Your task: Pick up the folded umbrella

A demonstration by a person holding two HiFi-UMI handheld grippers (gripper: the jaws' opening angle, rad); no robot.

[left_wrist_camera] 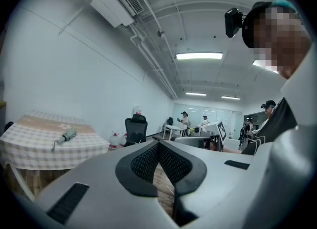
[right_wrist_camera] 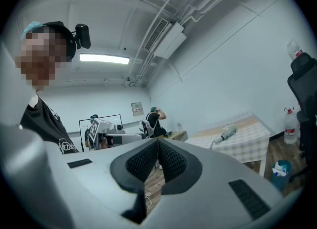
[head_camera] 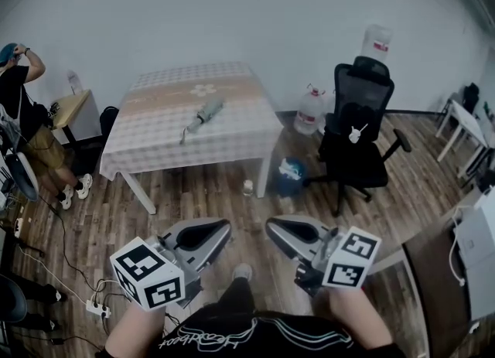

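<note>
The folded grey umbrella lies on a table with a checked cloth across the room, its strap trailing towards the table's front. Both grippers hang low over the wood floor, close to my body and far short of the table. My left gripper and right gripper point towards each other, and each has its jaws together with nothing between them. In the left gripper view, with the left gripper in front, the umbrella shows far off at the left. In the right gripper view, past the right gripper, the umbrella lies far right.
A black office chair stands right of the table, with water jugs behind it. A blue bag and a small bottle sit by the table leg. A person stands at the left. A power strip with cables lies on the floor.
</note>
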